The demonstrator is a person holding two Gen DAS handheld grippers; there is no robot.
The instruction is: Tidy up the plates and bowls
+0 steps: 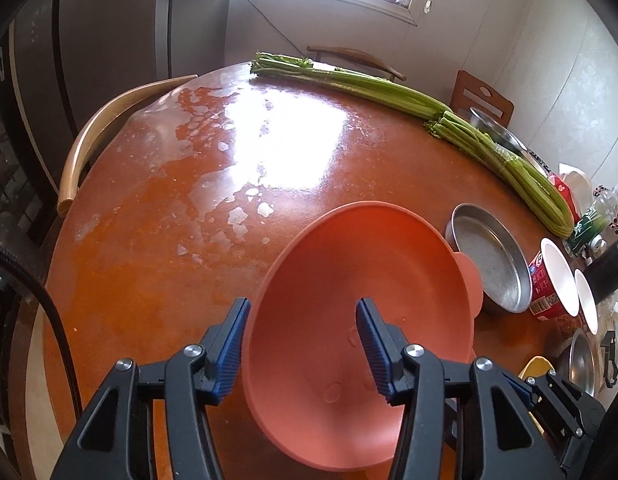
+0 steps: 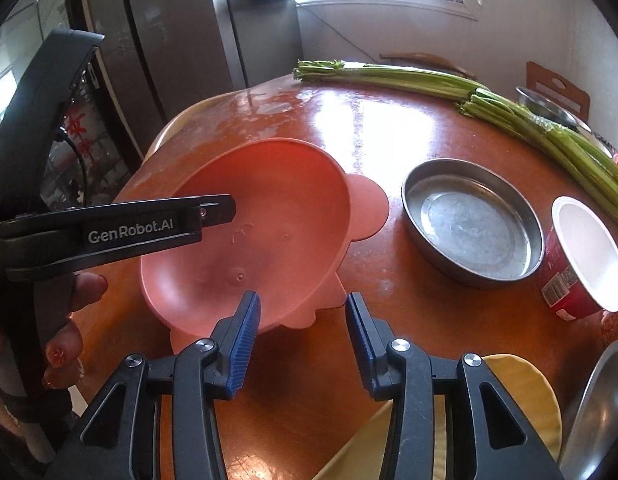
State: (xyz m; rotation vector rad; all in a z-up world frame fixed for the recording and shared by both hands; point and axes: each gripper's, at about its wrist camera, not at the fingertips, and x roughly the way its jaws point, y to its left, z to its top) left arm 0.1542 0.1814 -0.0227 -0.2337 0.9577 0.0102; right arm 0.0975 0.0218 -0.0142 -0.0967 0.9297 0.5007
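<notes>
Now left claw (image 1: 303, 346) grips tilted pink plate (image 1: 349, 280) rim.

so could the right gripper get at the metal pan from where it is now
Probably yes. The right gripper has nothing between its jaws, and the metal pan sits ahead and to its right on bare table. The pink plate, held in the left gripper, lies off to the left, clear of that path.

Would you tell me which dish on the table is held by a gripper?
The pink plate, tilted in the left gripper; the round metal pan sits untouched.
</notes>
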